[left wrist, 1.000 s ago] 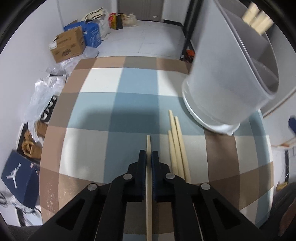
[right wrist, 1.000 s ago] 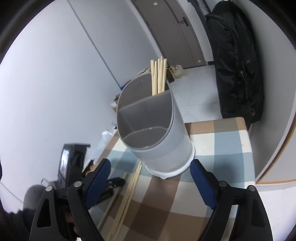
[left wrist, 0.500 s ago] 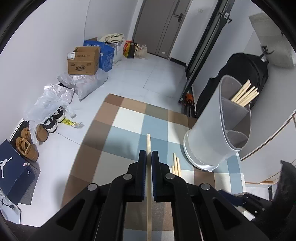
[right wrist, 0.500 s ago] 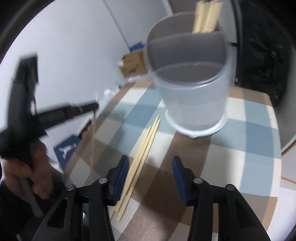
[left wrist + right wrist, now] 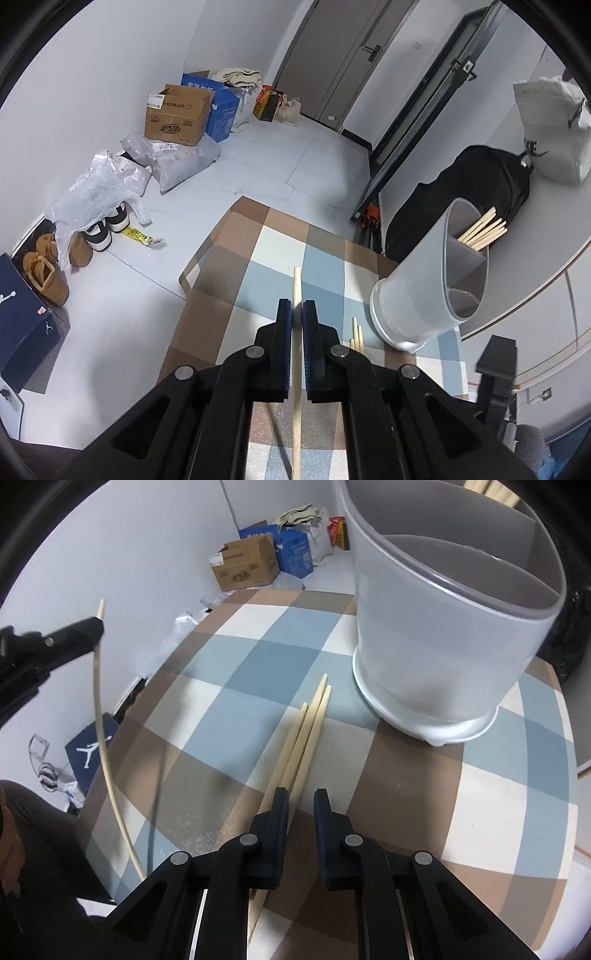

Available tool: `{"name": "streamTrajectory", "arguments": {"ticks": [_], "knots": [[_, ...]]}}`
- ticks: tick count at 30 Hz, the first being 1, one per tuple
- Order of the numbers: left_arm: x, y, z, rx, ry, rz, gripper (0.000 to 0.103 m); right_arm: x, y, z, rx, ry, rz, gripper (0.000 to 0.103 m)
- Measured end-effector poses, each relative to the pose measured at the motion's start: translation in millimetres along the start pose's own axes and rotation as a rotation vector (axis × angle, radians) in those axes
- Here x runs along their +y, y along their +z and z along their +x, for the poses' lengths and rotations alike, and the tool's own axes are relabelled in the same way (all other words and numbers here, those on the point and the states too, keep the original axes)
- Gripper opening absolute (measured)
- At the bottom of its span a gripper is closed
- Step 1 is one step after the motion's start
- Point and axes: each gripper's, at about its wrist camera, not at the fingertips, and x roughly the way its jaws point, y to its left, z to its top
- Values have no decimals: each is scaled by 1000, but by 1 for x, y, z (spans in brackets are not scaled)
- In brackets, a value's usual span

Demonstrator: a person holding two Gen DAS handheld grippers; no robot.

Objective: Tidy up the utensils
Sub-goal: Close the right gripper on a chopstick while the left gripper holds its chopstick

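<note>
Left hand-held gripper [image 5: 297, 314] clamps 1 chopstick [image 5: 296, 288]; right hand-held gripper [image 5: 300, 805] hangs parted above 3 chopsticks [image 5: 299, 734] on the desk [image 5: 406, 775].

Left wrist view: high above checkered surface [image 5: 258, 266], facing down and across toward floor and door. Right wrist view: low, close over surface [image 5: 406, 760], facing holder [image 5: 443, 635] at near range. Shared: surface, holder [image 5: 424, 295], loose chopsticks [image 5: 303, 731] [image 5: 356, 336], cardboard box [image 5: 177, 114] [image 5: 245, 566].

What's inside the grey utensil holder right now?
The utensil holder has divided compartments. One far compartment holds a bundle of wooden chopsticks; the nearer compartments show nothing sticking up, but their walls hide their bottoms.
</note>
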Motion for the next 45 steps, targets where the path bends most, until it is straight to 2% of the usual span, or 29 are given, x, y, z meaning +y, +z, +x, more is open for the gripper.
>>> {"name": "streamTrajectory", "arguments": {"ticks": [6,9,16,25,27,31,34,38,41,43,44,45], "knots": [[2,4,-4,-19,-14,-10,2,2,7,5,10,-51,22,10],[5,4,-6,-22,-21,-16,2,2,7,7,16,-39,56,6],[2,3,-10,-29,-19,2,2,7,4,6,19,-53,41,6],[-3,0,-8,-14,-17,27,2,-1,-25,-12,66,-18,53,4],[-5,-1,-8,-12,-17,36,2,-1,-25,-13,74,-17,48,8],[-9,-2,-7,-10,-11,54,2,0,-16,-8,76,-16,40,8],[-10,-3,-4,-3,-9,55,2,2,-6,-2,76,-27,38,15],[-7,-2,-1,14,-14,47,2,7,6,4,80,-46,22,20],[-7,-2,1,25,-11,47,2,10,13,8,77,-63,-4,20],[-9,-2,2,26,-14,49,2,10,16,10,77,-68,-5,17],[-11,-2,2,24,-14,57,2,10,17,11,78,-74,-5,7],[-13,-2,1,20,-9,66,2,9,18,12,79,-77,-4,4]]}}
